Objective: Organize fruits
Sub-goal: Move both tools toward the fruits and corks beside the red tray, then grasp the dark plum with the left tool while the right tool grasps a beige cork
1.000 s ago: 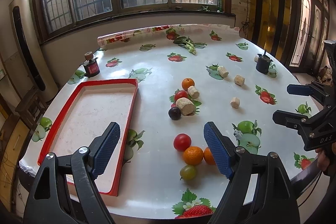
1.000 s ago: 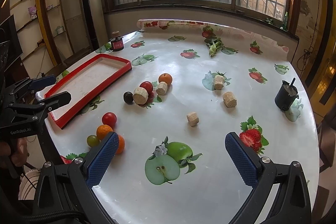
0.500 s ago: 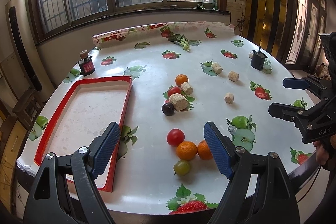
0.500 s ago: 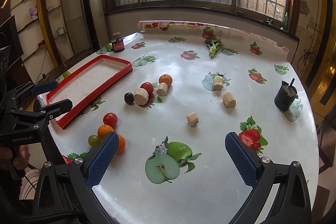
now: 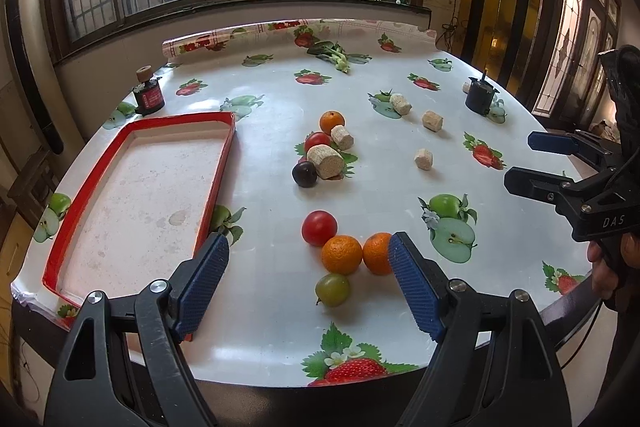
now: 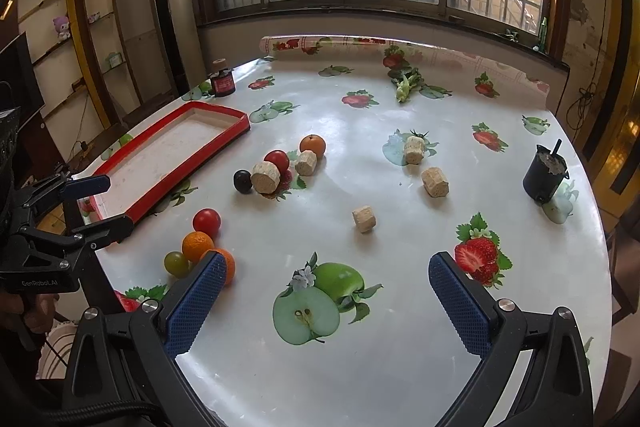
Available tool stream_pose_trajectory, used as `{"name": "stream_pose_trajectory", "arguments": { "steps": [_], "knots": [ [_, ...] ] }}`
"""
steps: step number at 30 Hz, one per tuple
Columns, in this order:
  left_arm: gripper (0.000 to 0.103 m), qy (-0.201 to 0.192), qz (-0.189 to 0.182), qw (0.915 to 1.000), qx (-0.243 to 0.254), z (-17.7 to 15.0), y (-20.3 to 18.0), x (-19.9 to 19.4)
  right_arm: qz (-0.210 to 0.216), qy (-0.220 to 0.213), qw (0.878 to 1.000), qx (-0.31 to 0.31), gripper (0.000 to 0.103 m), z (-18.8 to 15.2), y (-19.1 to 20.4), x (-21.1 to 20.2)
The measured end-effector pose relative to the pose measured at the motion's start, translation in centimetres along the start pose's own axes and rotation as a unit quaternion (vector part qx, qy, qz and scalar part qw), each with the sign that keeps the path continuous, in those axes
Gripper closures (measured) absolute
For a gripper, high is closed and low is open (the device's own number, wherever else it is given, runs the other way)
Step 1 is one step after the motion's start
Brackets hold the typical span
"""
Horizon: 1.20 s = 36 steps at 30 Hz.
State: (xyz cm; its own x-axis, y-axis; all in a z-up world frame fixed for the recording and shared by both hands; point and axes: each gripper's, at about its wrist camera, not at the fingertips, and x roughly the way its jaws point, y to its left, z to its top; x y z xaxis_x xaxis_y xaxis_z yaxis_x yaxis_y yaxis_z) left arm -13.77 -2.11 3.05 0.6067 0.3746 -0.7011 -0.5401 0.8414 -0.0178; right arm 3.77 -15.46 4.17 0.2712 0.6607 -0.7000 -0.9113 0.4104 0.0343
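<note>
A near cluster of fruit lies on the table: a red tomato (image 5: 319, 222), two oranges (image 5: 341, 254) (image 5: 376, 253) and a green grape-like fruit (image 5: 332, 289). Farther back lie a dark plum (image 5: 304, 174), a red tomato (image 5: 317, 141) and an orange (image 5: 331, 121). The red-rimmed tray (image 5: 218, 183) is empty at the left. My left gripper (image 5: 308, 285) is open and empty, just short of the near cluster. My right gripper (image 6: 326, 305) is open and empty above the table's near right part; the cluster (image 6: 197, 245) is to its left.
Several cork-like cylinders (image 5: 326, 161) (image 5: 423, 159) (image 6: 435, 181) lie among and beyond the fruit. A black cup (image 6: 546, 175) stands at the right, a small dark jar (image 5: 148, 96) behind the tray, a leafy vegetable (image 5: 334, 53) at the back.
The left gripper has drawn back and tilted, so the fruit sits a little farther off. The right gripper has barely moved. Both stay open.
</note>
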Motion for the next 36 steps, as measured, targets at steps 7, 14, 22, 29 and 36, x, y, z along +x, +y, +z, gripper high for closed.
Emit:
{"name": "stream_pose_trajectory", "arguments": {
  "steps": [7,14,22,29,36],
  "knots": [
    [0.021,0.010,-0.009,0.9999,-0.008,0.2,0.3,0.8,0.002,0.007,1.000,0.004,0.001,-0.4,-0.3,0.8],
    [0.021,0.024,-0.034,0.9988,-0.025,2.3,1.2,3.6,0.006,0.019,1.000,0.015,0.003,-0.3,-1.2,2.9],
    [0.021,0.062,-0.057,0.9962,-0.024,4.8,1.6,9.0,0.005,0.051,0.998,0.032,0.014,0.4,-2.3,7.3],
    [0.031,0.097,-0.058,0.9936,-0.002,5.5,1.4,13.0,0.002,0.071,0.996,0.056,0.029,0.9,-4.0,10.6],
    [0.045,0.116,-0.063,0.9912,0.000,5.8,1.8,15.5,-0.006,0.075,0.995,0.062,0.032,1.7,-5.0,12.5]
  ]
}}
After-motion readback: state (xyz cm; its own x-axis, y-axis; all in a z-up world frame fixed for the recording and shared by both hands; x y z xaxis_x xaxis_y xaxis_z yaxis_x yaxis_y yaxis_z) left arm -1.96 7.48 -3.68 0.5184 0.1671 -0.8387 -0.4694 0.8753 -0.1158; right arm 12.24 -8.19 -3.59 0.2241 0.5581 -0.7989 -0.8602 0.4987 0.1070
